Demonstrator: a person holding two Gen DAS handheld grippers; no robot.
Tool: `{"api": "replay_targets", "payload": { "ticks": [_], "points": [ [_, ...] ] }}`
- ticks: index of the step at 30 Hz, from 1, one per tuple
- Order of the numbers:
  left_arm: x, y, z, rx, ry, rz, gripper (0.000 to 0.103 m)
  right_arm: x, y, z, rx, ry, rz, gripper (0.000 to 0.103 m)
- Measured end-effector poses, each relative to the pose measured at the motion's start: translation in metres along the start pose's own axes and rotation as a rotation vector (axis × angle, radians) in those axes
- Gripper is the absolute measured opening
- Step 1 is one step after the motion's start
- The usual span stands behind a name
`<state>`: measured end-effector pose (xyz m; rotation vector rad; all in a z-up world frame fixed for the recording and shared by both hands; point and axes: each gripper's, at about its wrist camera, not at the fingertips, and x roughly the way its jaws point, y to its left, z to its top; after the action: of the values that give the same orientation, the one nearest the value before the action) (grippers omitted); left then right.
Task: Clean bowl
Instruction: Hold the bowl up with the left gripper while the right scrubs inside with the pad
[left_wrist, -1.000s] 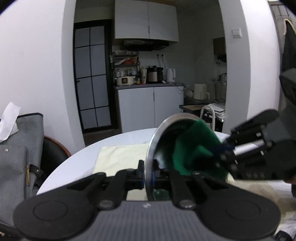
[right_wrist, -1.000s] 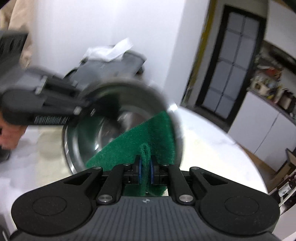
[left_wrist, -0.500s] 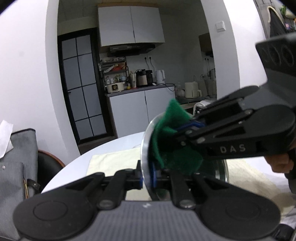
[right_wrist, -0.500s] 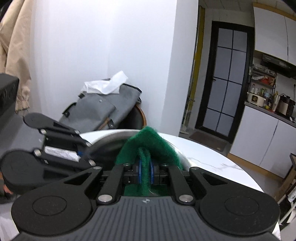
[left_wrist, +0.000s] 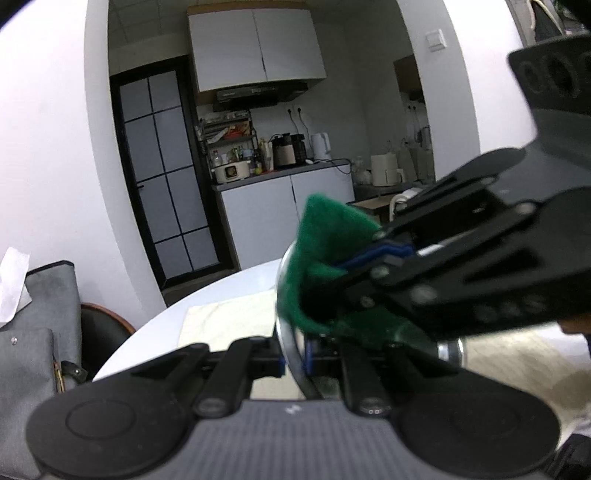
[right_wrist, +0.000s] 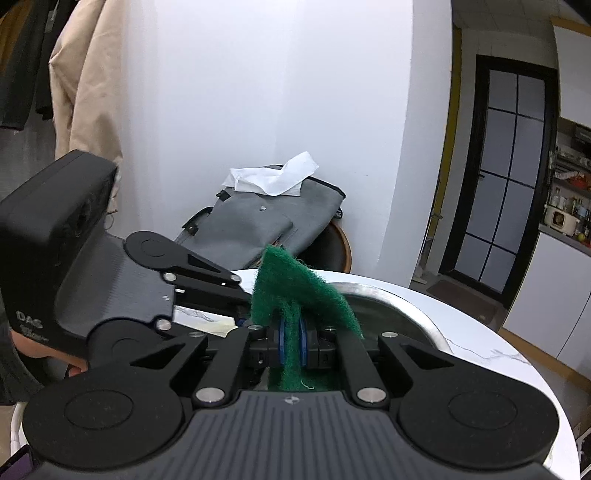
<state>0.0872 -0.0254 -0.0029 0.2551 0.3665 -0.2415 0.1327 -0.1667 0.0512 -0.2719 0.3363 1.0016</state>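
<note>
1. Hiding most of the steel bowl (left_wrist: 286, 334), the green scouring pad (left_wrist: 325, 236) and the right gripper (left_wrist: 373, 258) leave only its rim showing, edge-on, above the round white table (left_wrist: 221, 291)
2. The left gripper (left_wrist: 293, 363) is clamped on that rim; the right gripper is closed on the pad, which folds over the bowl's edge
3. A grey bag (right_wrist: 266, 229) topped with white tissue (right_wrist: 275, 177) sits behind
4. Compared with half a second ago, the pad has risen higher above the rim
</note>
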Motion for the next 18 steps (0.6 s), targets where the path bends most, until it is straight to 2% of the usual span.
{"api": "replay_targets", "payload": {
  "ticks": [6, 8, 11, 15, 18],
  "points": [
    [0.005, 0.012, -0.004, -0.051, 0.039, 0.004, 0.01, 0.005, -0.025, -0.005, 0.06, 0.047, -0.145, 0.009],
    [0.004, 0.012, -0.005, -0.048, 0.039, 0.011, 0.01, 0.005, -0.035, -0.009, 0.11, 0.085, -0.157, 0.009],
    [0.006, 0.014, -0.003, -0.05, 0.037, 0.009, 0.01, 0.008, -0.041, -0.015, 0.119, 0.149, -0.166, 0.009],
    [0.008, 0.016, 0.001, -0.054, 0.026, 0.005, 0.01, 0.015, -0.034, -0.023, 0.055, 0.249, -0.171, 0.009],
    [0.007, 0.015, 0.003, -0.045, 0.014, 0.002, 0.01, 0.02, -0.025, -0.03, 0.009, 0.327, -0.133, 0.009]
  ]
}}
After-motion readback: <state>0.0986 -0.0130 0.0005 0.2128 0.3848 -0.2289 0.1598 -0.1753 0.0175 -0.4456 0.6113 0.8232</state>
